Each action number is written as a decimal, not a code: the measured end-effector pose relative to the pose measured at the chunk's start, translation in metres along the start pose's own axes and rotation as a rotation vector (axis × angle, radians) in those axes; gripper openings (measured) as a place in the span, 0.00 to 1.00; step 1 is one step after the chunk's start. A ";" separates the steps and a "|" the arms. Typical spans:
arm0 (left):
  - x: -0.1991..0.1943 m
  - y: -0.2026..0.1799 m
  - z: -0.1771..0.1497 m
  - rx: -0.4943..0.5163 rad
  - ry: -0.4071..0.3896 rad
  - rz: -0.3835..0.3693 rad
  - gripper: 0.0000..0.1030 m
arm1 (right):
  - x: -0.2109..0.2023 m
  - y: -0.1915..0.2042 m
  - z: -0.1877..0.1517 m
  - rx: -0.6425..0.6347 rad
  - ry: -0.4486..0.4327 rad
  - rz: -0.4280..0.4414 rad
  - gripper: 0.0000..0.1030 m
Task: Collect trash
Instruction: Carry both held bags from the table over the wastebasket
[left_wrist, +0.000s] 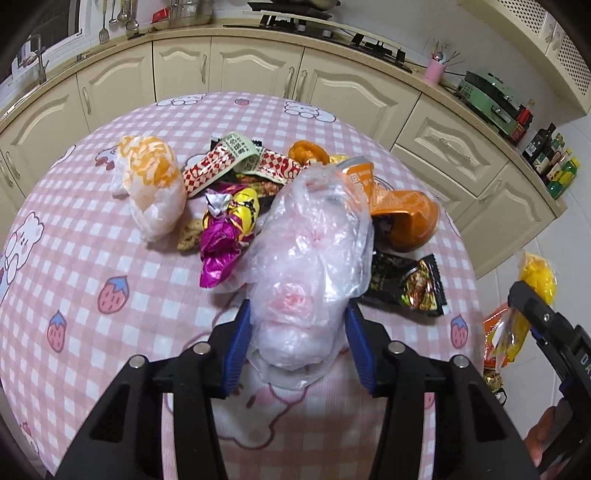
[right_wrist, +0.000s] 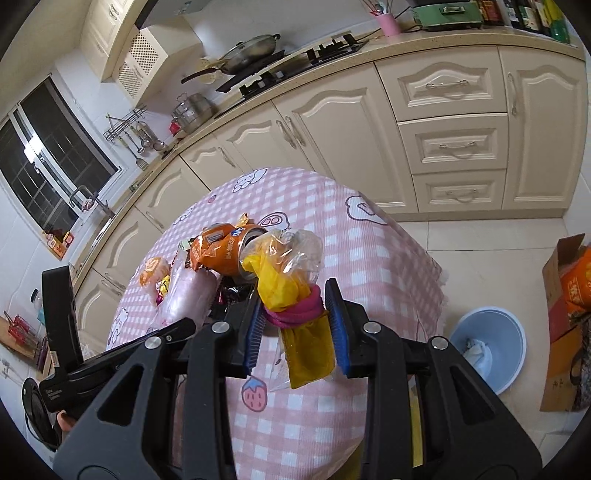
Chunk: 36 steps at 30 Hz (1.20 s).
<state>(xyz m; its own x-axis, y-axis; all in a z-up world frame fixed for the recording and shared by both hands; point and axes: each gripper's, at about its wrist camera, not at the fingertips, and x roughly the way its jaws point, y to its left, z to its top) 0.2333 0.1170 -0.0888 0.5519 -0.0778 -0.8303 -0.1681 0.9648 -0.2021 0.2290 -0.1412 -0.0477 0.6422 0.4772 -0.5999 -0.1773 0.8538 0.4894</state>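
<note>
Kitchen table (left_wrist: 74, 229): left gripper (left_wrist: 297, 332) clamped on crumpled clear bag (left_wrist: 306, 266), right gripper (right_wrist: 297, 325) on yellow wrapper (right_wrist: 291, 280); both light, slippery, so pinch bunched middle.

Both of my views are evenly and brightly lit by indoor light; the window (right_wrist: 55, 162) at 10 o'clock is dark. Shadows under the trash are soft. Focus is sharp at centre. Fisheye distortion bends the cabinets (left_wrist: 258, 70) at 12 o'clock; black vignette fills the corners.
</note>
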 end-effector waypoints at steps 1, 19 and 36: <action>-0.002 0.001 -0.002 0.000 0.000 -0.004 0.47 | -0.001 0.000 -0.001 0.000 -0.001 -0.001 0.31; -0.068 -0.044 -0.037 0.096 -0.109 -0.061 0.45 | -0.056 -0.010 -0.017 0.019 -0.068 -0.019 0.31; -0.090 -0.130 -0.056 0.252 -0.150 -0.127 0.43 | -0.115 -0.091 -0.034 0.157 -0.164 -0.085 0.31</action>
<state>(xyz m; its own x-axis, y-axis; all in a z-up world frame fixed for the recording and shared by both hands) 0.1598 -0.0159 -0.0168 0.6733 -0.1818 -0.7167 0.1071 0.9831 -0.1487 0.1459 -0.2669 -0.0450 0.7648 0.3536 -0.5386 -0.0071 0.8405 0.5417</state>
